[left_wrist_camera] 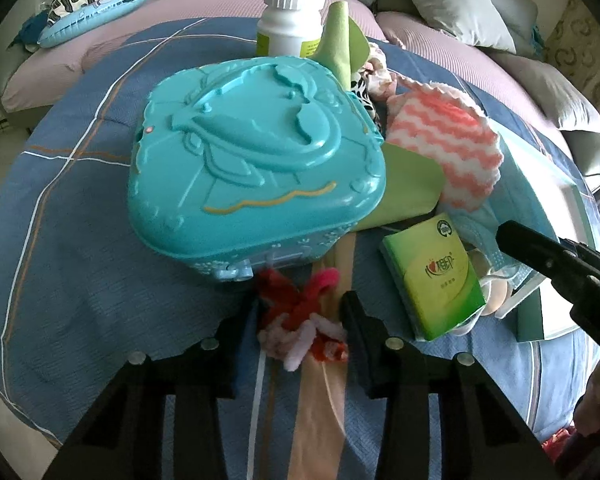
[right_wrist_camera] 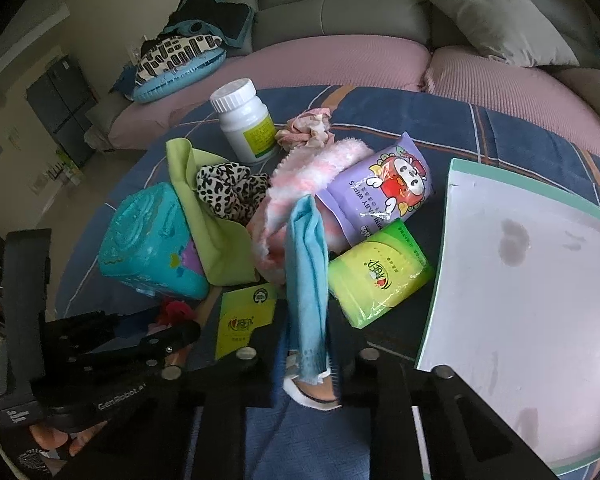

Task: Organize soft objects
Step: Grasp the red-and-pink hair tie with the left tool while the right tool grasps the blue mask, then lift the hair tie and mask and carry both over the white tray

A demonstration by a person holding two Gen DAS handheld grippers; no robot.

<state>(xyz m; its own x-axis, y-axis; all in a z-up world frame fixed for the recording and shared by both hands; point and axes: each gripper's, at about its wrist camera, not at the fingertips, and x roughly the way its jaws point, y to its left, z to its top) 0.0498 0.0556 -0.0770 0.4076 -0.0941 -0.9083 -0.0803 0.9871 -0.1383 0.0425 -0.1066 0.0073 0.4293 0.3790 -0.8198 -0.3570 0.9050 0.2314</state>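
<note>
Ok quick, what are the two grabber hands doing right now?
Left gripper: closed around the red and pink fuzzy bundle.
Right gripper: closed on the blue face mask.

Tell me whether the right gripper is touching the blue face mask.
Touching. The right wrist view shows the blue face mask pinched between the right gripper fingers, its lower edge gathered at the pads.

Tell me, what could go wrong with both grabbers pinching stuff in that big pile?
1. The right gripper pinches the blue face mask, which lies across the pink striped cloth; lifting may drag it along.
2. The left gripper straddles the fuzzy red and pink scrunchie right beside the turquoise case; it could bump it.
</note>
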